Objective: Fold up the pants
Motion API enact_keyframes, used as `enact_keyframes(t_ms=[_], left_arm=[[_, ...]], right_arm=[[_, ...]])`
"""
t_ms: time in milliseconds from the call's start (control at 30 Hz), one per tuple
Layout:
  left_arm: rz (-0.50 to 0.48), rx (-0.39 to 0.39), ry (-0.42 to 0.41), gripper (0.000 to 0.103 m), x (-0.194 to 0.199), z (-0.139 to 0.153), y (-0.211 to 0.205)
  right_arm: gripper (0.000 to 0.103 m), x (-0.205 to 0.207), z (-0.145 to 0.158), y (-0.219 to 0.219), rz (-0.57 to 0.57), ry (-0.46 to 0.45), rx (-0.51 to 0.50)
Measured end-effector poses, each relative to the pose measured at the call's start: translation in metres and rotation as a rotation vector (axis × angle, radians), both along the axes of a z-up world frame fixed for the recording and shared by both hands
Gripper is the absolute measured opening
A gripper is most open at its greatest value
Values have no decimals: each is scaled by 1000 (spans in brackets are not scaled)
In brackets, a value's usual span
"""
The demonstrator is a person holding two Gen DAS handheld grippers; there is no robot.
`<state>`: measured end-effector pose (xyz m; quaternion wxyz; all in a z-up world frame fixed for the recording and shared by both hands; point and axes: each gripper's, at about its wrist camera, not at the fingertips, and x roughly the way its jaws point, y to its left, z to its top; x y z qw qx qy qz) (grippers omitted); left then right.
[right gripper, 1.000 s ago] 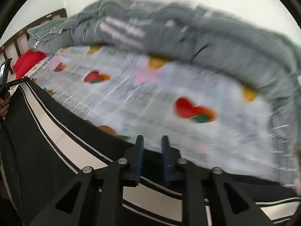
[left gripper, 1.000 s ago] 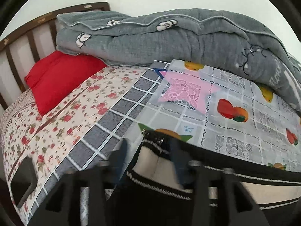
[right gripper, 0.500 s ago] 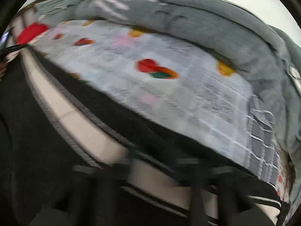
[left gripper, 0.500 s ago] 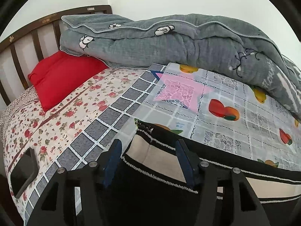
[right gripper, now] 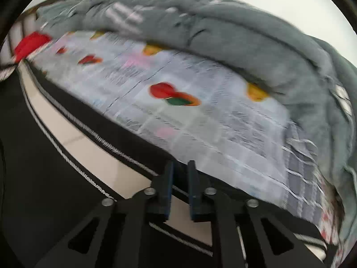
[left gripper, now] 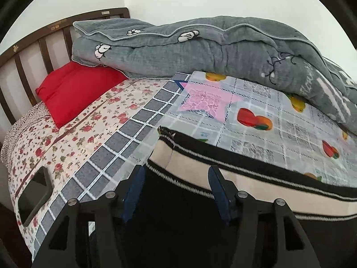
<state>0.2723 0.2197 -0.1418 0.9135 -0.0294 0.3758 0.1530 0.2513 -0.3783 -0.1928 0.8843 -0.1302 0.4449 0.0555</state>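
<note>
Across the near edge of the bed, one pair of black pants with a cream side band lies stretched over a fruit-print plastic sheet, its hem end toward the red pillow. Two grippers work it. The left gripper has its jaws well apart, hovering over the dark cloth near that end with nothing pinched. The right gripper sits at the black edge of the fabric; its jaws are nearly together and opening slightly, and whether cloth is caught between them I cannot tell through the blur. This looks like the laying-out and smoothing step before a fold. Next, each gripper likely needs a firm pinch on an edge so the fabric can be carried over evenly. One grey quilt is heaped behind, and one dark phone-like slab lies by the bed's corner.
</note>
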Motion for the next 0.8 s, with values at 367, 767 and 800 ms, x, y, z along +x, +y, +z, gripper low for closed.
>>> enact_keyframes(t_ms=[367,767,800], left_arm=[[6,-82,-23,63,-67,4,18],[-26,-241,-26,63,-162,-13,34],[-33,-266,-21,63,-166,-17,37]], right_arm=[[22,-33,9,-46,-397,-57,-78],[56,-70,30,34,-411,-194,17],[56,-73,26,39,-409,-185,6]])
